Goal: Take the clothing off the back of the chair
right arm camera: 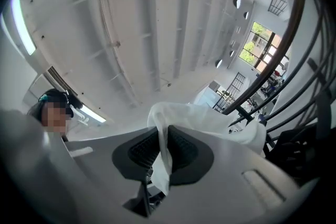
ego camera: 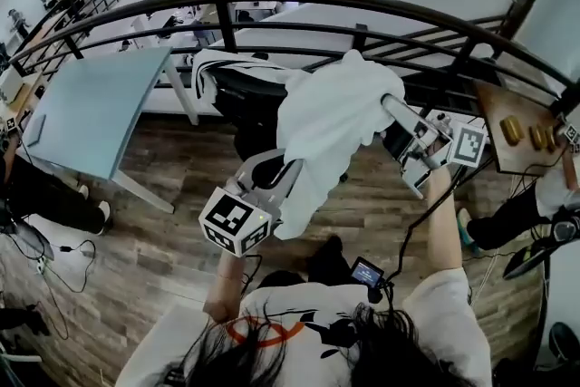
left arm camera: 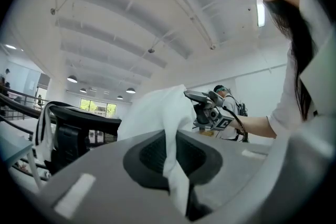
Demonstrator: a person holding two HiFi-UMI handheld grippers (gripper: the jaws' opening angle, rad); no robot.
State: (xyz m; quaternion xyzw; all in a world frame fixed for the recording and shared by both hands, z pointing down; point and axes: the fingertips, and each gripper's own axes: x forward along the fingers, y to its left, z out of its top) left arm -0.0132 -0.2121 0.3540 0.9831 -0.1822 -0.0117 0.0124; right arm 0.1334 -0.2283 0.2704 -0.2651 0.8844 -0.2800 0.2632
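A white garment (ego camera: 326,127) hangs in the air between my two grippers, in front of a black office chair (ego camera: 245,100). My left gripper (ego camera: 292,168) is shut on its lower left part, and the cloth (left arm camera: 170,128) runs pinched between the jaws. My right gripper (ego camera: 391,104) is shut on the garment's upper right edge, the white cloth (right arm camera: 163,149) squeezed between its pads. A second piece of white-and-black clothing (ego camera: 213,68) still drapes over the chair's back. In the left gripper view the chair's back (left arm camera: 79,123) stands at the left, apart from the cloth.
A curved dark railing (ego camera: 362,14) runs just behind the chair. A pale blue table (ego camera: 91,109) stands at the left, a wooden table (ego camera: 512,136) with small objects at the right. Cables (ego camera: 54,254) lie on the wood floor at lower left. People sit at both sides.
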